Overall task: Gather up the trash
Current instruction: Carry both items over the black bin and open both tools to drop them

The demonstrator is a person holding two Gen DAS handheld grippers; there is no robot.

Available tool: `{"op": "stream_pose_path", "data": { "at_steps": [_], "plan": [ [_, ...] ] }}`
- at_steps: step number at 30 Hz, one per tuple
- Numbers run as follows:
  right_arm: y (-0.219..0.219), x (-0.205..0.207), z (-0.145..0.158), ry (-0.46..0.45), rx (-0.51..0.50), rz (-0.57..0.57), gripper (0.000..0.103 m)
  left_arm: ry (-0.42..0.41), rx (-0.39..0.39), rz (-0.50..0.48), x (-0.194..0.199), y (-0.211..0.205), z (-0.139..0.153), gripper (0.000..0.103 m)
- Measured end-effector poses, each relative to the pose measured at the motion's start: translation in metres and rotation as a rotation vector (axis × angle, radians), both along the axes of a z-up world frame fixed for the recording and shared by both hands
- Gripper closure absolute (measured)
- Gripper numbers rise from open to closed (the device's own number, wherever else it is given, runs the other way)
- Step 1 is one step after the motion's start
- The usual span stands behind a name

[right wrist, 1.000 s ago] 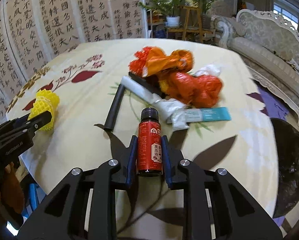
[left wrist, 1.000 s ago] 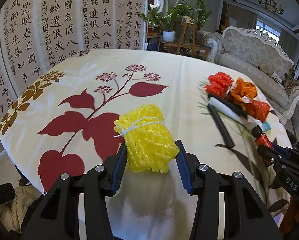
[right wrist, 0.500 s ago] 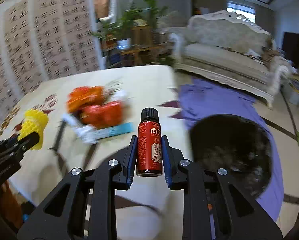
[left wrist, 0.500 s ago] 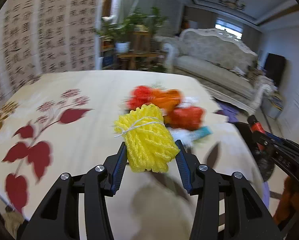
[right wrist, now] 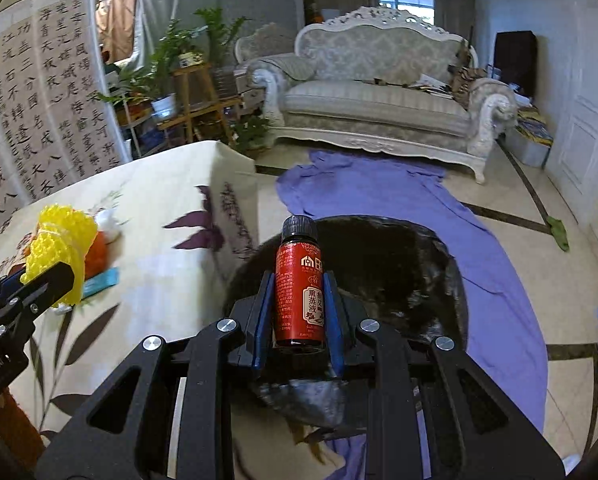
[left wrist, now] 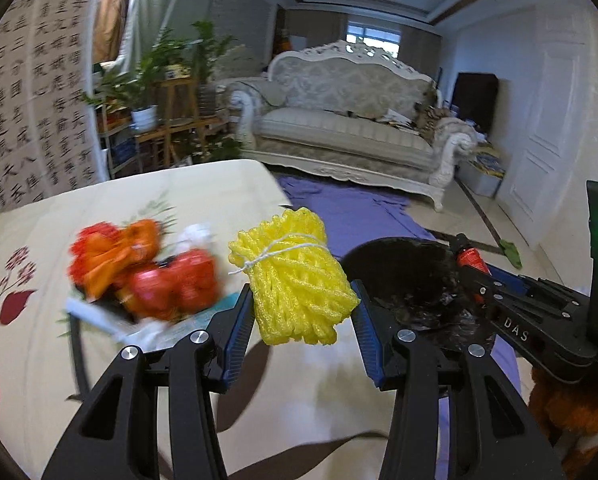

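Two tools are each carrying a piece of trash, and the left wrist view shows the first: the left gripper (left wrist: pixel 303 316) pinches a yellow foam net bundle (left wrist: pixel 295 276) tied round with white string, its blue-padded fingers (left wrist: pixel 239 328) pressing on either side of the bundle's lower half. Behind it, on the table (left wrist: pixel 39 320) with its cream cloth printed with red leaves, lies a blurred heap of trash: orange and red bags (left wrist: pixel 147 272), a white scrap and a teal packet partly hidden by the left finger. To the right of the bundle, past the table's edge, a black bin bag (left wrist: pixel 411 276) stands open on a purple cloth (left wrist: pixel 351 208) spread over the floor. The right gripper (left wrist: pixel 475 276) reaches in from the right over that bag, with the red bottle's top showing at its tip. A pale carved sofa (left wrist: pixel 347 120) stands at the back of the room. From the right wrist view, the right gripper (right wrist: pixel 299 312) is pressed together on a small red bottle (right wrist: pixel 300 292) with a black cap, held upright between its blue pads, directly in front of the open mouth of the black bin bag (right wrist: pixel 399 272). At the left edge the left gripper (right wrist: pixel 47 284) holds the yellow foam net bundle (right wrist: pixel 61 236) above the table (right wrist: pixel 159 280), with the orange bag and teal packet just behind it.
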State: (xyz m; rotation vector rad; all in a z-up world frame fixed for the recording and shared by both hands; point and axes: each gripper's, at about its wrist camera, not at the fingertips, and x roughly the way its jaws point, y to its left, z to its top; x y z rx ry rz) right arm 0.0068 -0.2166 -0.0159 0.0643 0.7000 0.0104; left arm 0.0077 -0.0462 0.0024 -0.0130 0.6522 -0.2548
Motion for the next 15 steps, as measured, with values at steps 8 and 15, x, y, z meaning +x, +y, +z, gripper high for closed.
{"op": "stream_pose_path", "data": {
  "at_steps": [8, 15],
  "plan": [
    [-0.029, 0.013, -0.013, 0.007, 0.015, -0.049, 0.080, 0.020, 0.035, -0.055, 0.029, -0.034, -0.007, 0.056],
    [-0.047, 0.029, -0.018, 0.011, 0.027, -0.066, 0.080, 0.037, 0.070, -0.089, 0.043, -0.063, -0.020, 0.056]
  ]
}}
